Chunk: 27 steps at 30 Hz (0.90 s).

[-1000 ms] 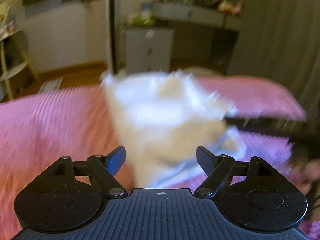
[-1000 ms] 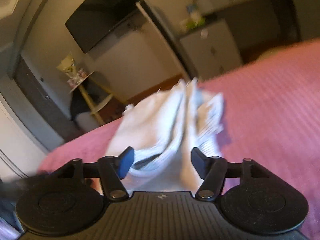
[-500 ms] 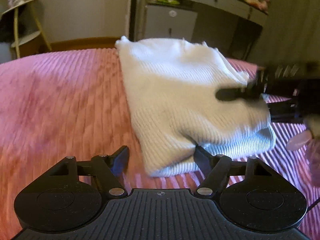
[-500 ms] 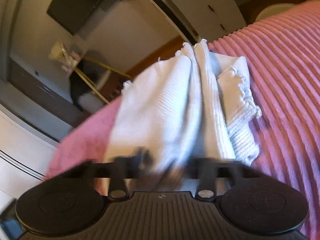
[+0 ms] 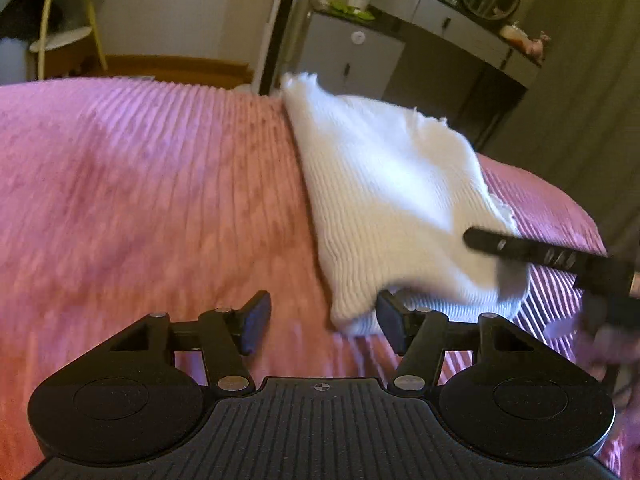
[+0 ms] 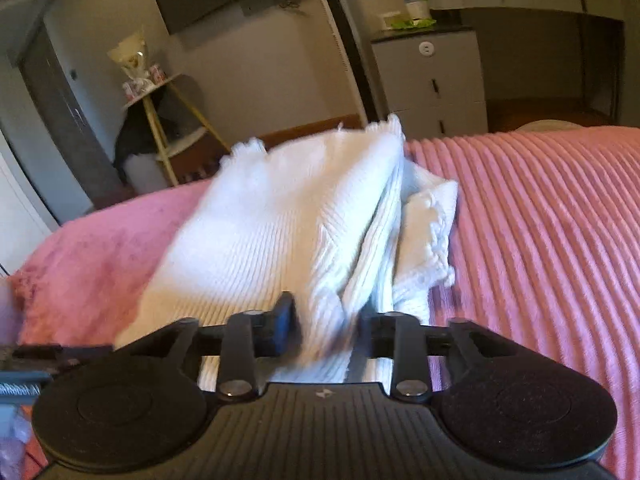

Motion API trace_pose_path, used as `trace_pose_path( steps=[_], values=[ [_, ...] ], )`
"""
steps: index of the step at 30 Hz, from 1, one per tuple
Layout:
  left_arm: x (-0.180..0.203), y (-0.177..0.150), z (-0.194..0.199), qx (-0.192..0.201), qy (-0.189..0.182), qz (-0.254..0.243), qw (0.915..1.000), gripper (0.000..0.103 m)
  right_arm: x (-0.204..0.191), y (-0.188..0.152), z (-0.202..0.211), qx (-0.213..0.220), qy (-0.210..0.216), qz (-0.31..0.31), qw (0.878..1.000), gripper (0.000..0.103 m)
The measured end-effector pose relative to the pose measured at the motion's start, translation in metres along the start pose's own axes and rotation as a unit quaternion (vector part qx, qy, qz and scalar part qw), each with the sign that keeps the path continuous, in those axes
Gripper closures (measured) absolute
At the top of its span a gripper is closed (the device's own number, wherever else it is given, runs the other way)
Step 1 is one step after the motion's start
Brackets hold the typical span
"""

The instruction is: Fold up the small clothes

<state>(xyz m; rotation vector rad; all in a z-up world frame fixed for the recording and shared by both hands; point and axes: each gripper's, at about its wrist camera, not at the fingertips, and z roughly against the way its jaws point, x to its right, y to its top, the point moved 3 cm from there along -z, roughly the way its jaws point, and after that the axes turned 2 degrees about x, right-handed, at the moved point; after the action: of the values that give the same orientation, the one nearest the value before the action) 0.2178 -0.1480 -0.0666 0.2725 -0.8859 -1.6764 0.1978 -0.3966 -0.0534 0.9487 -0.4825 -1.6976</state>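
Both wrist views low and close over the pink bed [image 5: 140,184], facing the far wall; shared: white folded knit [image 5: 392,208], grey drawer cabinet [image 6: 432,80].

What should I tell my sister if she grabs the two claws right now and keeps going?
Left claw: open, holding nothing, just beside the near corner of the white knit top.
Right claw: open, fingers either side of the top's near edge, with cloth between them but not pinched.
Where: the top lies on the pink bedspread, already folded into a thick stack of layers.
Done: the main folds look finished.
Left: probably tidy the frilly edge sticking out on the side, then take the next piece.
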Motion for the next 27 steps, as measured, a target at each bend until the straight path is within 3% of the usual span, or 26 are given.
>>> trace_pose_path(
  steps=[2,4,6,8,12,13,14,15,17,20,22,24,25,27],
  values=[
    [-0.003,0.005,0.011,0.022,0.01,-0.008,0.9997,0.039,0.006,0.011,0.009,0.013,0.005,-0.003,1.0,0.062],
    [-0.005,0.014,0.014,0.038,0.012,-0.007,0.9992,0.035,0.012,0.018,0.014,0.027,-0.002,-0.014,1.0,0.051],
    [-0.009,0.027,0.005,0.041,0.0,0.019,0.999,0.032,0.018,0.026,0.01,0.03,0.007,-0.042,0.999,0.048],
    [-0.006,0.035,-0.014,0.02,-0.042,0.039,0.9981,0.024,0.02,0.03,0.002,0.024,0.007,-0.061,0.998,0.043],
    [-0.007,0.042,-0.061,-0.035,-0.092,0.096,0.9905,0.023,0.03,0.025,-0.03,-0.022,0.006,-0.064,0.998,0.04],
    [-0.008,0.043,-0.07,-0.039,-0.106,0.118,0.9866,0.023,0.033,0.026,-0.037,-0.027,0.015,-0.072,0.997,0.041],
    [-0.009,0.042,-0.074,-0.042,-0.115,0.133,0.9835,0.023,0.035,0.027,-0.04,-0.029,0.023,-0.079,0.996,0.052],
    [-0.009,0.042,-0.079,-0.046,-0.12,0.144,0.9813,0.023,0.036,0.028,-0.042,-0.03,0.035,-0.083,0.996,0.07],
    [-0.007,0.045,-0.086,-0.046,-0.116,0.151,0.9806,0.023,0.036,0.03,-0.043,-0.028,0.042,-0.071,0.996,0.076],
    [0.0,0.049,-0.09,-0.044,-0.116,0.135,0.9831,0.022,0.027,0.033,-0.03,0.004,0.019,-0.02,1.0,0.077],
    [0.004,0.051,-0.098,-0.048,-0.115,0.131,0.9836,0.022,0.029,0.028,-0.034,0.007,0.003,-0.017,1.0,0.072],
    [0.005,0.053,-0.107,-0.056,-0.111,0.134,0.9831,0.024,0.034,0.021,-0.047,-0.011,-0.006,-0.019,1.0,0.058],
    [0.005,0.054,-0.11,-0.058,-0.113,0.136,0.9825,0.024,0.037,0.022,-0.044,-0.006,-0.006,-0.023,1.0,0.055],
    [0.005,0.058,-0.114,-0.058,-0.116,0.138,0.9819,0.025,0.044,0.029,-0.03,0.001,-0.013,-0.044,0.999,0.04]
  ],
)
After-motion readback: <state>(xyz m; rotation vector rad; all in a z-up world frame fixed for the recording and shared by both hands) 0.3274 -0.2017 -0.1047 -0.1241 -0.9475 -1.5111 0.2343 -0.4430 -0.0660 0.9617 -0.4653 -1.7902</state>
